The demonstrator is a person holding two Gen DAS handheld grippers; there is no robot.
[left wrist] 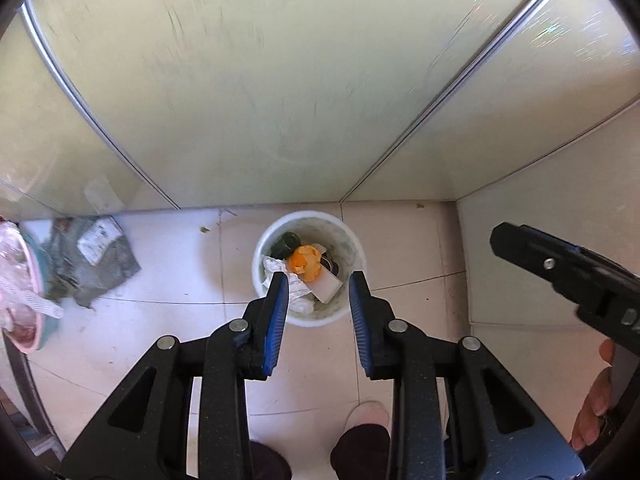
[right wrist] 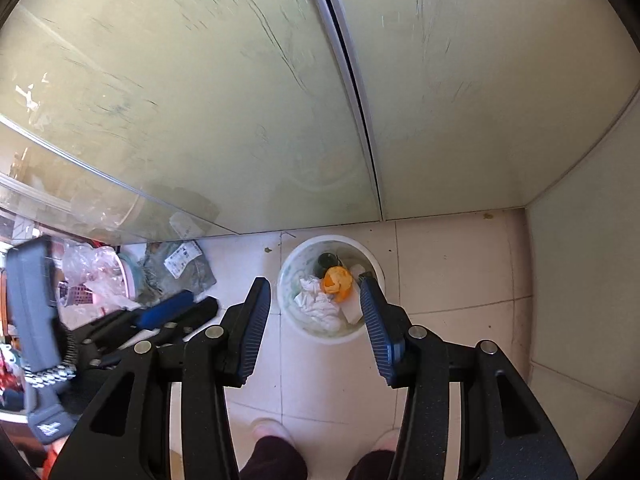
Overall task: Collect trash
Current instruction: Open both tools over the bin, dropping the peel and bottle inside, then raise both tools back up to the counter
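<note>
Though blurred, the white bin shows orange peel; deeper trash hidden.

Bin on floor before glass doors, trash inside, bag lying left

A white trash bin stands upright on the floor below me, holding crumpled tissue and an orange peel.

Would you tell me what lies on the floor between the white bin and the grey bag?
Only bare floor tiles lie between the white bin and the grey bag, as the left wrist view shows.
</note>
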